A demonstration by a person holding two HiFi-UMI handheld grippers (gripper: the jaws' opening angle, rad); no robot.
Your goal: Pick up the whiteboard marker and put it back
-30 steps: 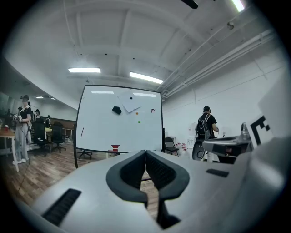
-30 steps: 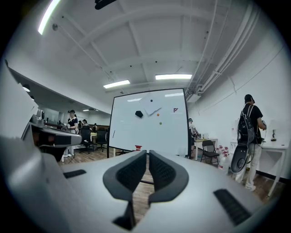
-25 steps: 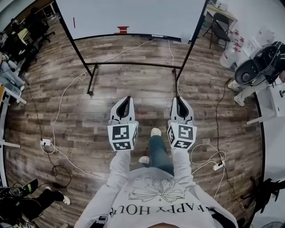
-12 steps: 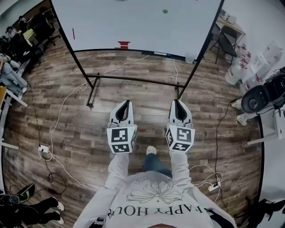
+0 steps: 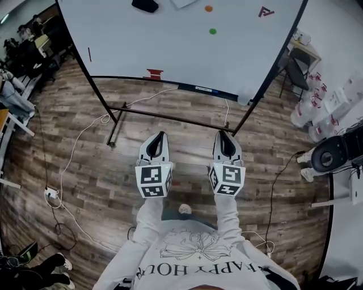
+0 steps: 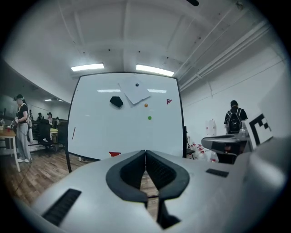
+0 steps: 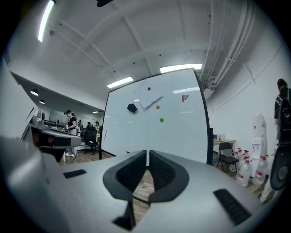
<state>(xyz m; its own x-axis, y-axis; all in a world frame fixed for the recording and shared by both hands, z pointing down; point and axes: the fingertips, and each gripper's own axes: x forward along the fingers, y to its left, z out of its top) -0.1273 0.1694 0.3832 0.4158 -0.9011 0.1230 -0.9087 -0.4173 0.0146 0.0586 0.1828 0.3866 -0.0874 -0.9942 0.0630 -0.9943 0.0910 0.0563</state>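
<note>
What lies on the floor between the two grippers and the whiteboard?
In the head view, only wood floor, the whiteboard stand's crossbar and a white cable lie there.

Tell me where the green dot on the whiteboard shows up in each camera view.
Head view: green dot near the top edge, right of centre, on the whiteboard.
Left gripper view: green dot at about the picture's centre.
Right gripper view: green dot slightly right of centre.
Shared landmark: the orange dot, just above the green one in every view.
</note>
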